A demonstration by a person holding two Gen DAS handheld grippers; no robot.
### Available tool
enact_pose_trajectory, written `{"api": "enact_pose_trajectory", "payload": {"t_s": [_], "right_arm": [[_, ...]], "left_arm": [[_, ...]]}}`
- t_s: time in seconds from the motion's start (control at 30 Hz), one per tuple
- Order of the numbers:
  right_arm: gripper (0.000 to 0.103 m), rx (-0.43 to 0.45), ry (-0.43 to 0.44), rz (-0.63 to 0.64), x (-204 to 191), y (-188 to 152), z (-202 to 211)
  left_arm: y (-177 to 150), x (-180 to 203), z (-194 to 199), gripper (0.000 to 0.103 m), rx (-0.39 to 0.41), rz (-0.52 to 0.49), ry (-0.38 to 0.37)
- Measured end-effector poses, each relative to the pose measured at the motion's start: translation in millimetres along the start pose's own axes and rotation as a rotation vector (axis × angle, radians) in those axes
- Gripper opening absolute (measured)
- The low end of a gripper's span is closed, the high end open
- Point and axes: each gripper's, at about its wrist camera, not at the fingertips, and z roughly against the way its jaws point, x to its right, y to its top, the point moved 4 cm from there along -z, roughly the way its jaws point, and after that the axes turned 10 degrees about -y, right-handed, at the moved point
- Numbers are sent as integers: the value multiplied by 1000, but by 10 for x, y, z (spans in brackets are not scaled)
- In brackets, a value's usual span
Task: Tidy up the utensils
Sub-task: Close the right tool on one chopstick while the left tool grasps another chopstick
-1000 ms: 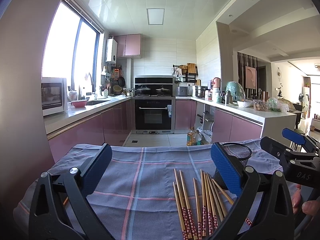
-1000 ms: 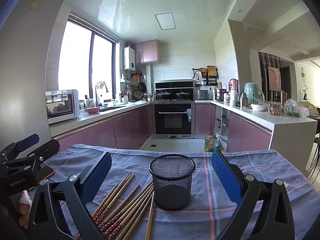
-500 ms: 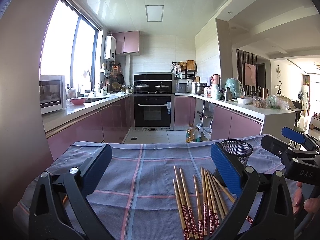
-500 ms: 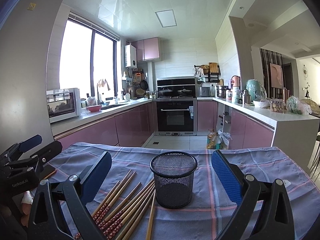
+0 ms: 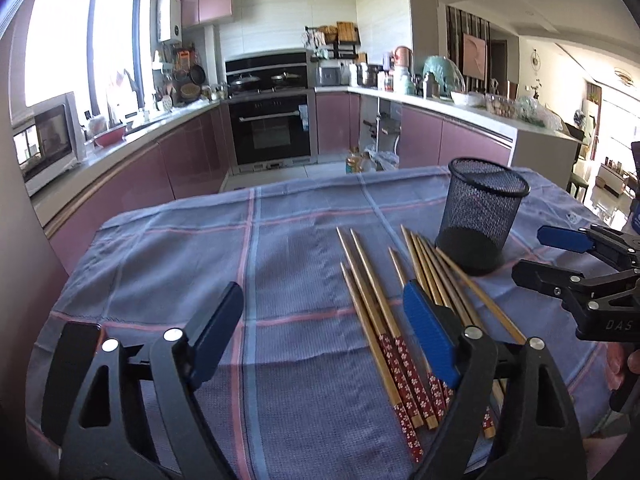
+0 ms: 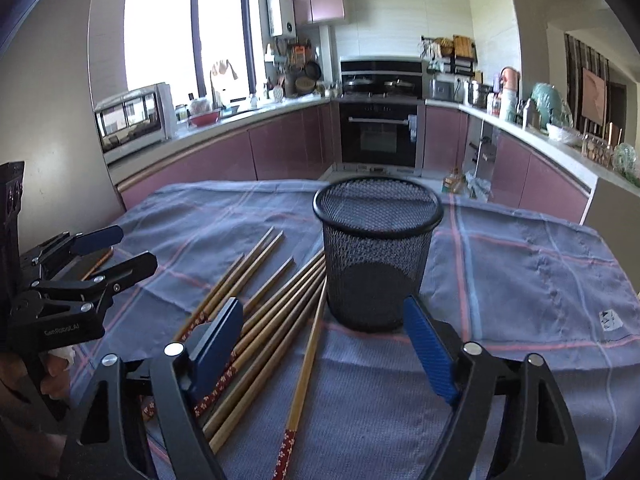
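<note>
- Left claw (image 5: 324,336) hangs over the blue plaid cloth (image 5: 168,264) on the tabletop, jaws spread but closing, nothing pinched between them.
- Wooden chopsticks with red flowered ends (image 5: 384,320) lie fanned just beside its right pad.
- Right claw (image 6: 324,340) is spread too, also closing, gripping nothing.
- Black mesh cup (image 6: 378,252) stands upright just ahead, chopsticks touching its base.

Counted roughly ten chopsticks (image 6: 280,300) lower left, one cup (image 6: 376,256) at center, and one cloth (image 6: 520,280) underneath.
</note>
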Motion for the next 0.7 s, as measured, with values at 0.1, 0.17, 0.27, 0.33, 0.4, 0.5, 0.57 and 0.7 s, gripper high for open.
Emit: {"api": "enact_pose_trajectory", "payload": {"t_s": [0.1,0.17,0.27,0.33,0.4,0.5,0.57,0.7], "right_arm": [[56,-61,-1,19,-29,-67,-131],[55,-92,3,29,-58,-97,-193],[53,-128,8,41,-107,-107,-243],[47,-151,10,46,-122,-105,-287],[44,-172,14,49,-118,-107,-338],[35,-195,14,57,-137,-116,-399],[29,-210,16,57,-116,-121,-433],[20,-215,26,53,-116,-104,-462]], "left_arm": [[-102,-81,-203,62,-87,26,-41],[-169,-119,-353,59,-138,33,-68],[-234,-133,-507,58,-191,40,-106],[-246,-129,-605,57,-218,30,-116],[-257,-117,-682,52,-248,19,-107],[-232,-115,-783,46,-284,23,-121],[-222,-122,-828,42,-295,19,-117],[-186,-110,-868,39,-310,23,-126]]}}
